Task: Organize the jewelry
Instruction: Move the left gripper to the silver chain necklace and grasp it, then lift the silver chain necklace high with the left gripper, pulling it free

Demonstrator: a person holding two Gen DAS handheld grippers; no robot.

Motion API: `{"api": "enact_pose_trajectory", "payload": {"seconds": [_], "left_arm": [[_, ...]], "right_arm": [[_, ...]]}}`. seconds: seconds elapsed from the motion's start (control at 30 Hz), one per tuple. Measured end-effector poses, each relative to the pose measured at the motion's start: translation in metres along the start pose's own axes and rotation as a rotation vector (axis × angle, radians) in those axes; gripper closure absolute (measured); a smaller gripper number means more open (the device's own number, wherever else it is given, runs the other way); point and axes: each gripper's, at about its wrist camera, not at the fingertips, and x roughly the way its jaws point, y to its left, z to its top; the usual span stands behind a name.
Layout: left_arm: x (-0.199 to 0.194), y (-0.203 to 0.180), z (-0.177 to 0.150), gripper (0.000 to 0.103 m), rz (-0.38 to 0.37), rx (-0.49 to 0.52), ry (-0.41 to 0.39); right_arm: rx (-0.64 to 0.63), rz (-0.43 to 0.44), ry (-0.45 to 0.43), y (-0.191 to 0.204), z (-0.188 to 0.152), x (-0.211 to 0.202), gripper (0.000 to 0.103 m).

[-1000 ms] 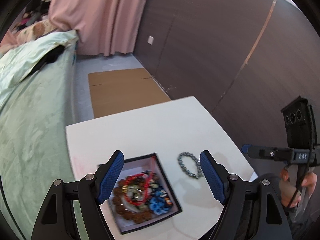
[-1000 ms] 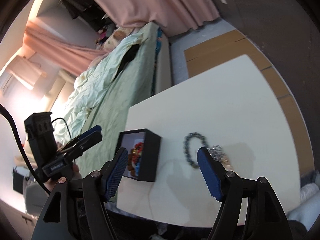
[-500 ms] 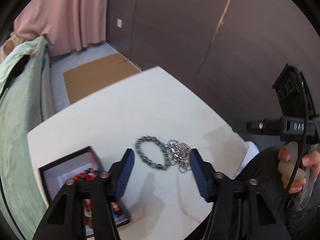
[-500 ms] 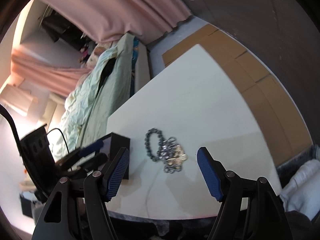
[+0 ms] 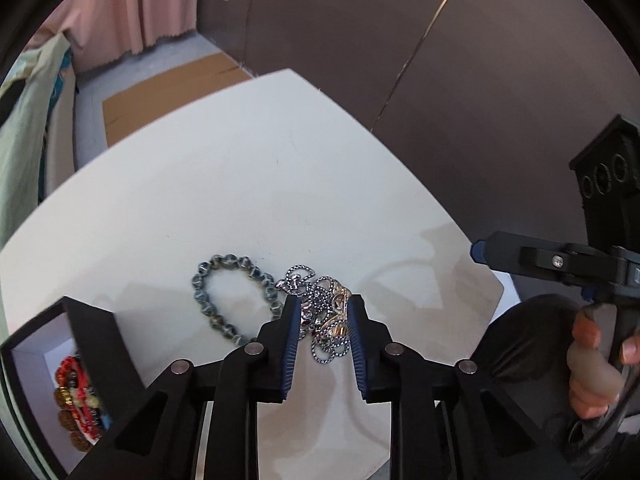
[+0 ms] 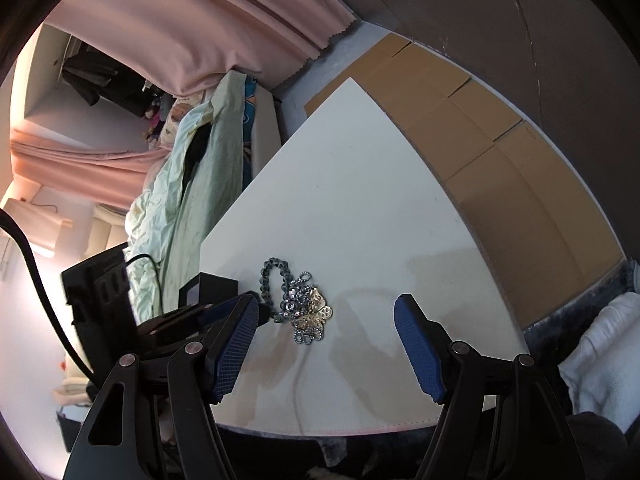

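Two blue-padded fingers of the left gripper (image 5: 322, 312) are seen low centre in the left wrist view, drawn close together around a tangled silver chain with gold pendant (image 5: 325, 316); pads sit just beside the heap on either side, firm contact cannot be told, so whether it is clamped cannot be told

Right gripper (image 6: 326, 322) is spread wide in the lower half of the right wrist view, nothing between its fingers; same chain heap (image 6: 308, 314) is seen beyond and left of centre, on the white table (image 6: 360, 208)

Grey beaded bracelet (image 5: 232, 300) is laid flat as a loop just left of the chain, touching it at the right end; in the right wrist view it (image 6: 274, 280) shows above-left of the heap

Black box (image 5: 92, 340) with white lining is placed at lower left of the left wrist view, open-topped, with red, brown and blue bead strings (image 5: 76, 396) inside; box stands apart from the bracelet

Right hand (image 5: 596, 364) is seen at the right edge, wrapped on its handle

Further out: brown cardboard sheets (image 6: 500, 152) on the floor past the table, green bedding (image 6: 188, 184) at left, pink curtain (image 6: 208, 20) across the top, dark wall panels (image 5: 440, 60) at upper right
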Motion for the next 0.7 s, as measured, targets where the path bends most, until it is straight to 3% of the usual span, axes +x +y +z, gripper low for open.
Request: {"api": "enact_pose_trajectory", "payload": {"seconds": [0.3, 0.43, 0.7], "left_arm": [[0.025, 0.012, 0.001, 0.086, 0.050, -0.095, 0.079], [0.030, 0.017, 0.002, 0.086, 0.031, -0.141, 0.085], [0.034, 0.000, 0.008, 0.086, 0.118, -0.083, 0.079]], "right_arm": [[0.037, 0.050, 0.013, -0.013, 0.001, -0.004, 0.031], [0.042, 0.057, 0.014, -0.014, 0.001, -0.005, 0.031], [0.042, 0.061, 0.019, -0.013, 0.001, -0.003, 0.031]]}}
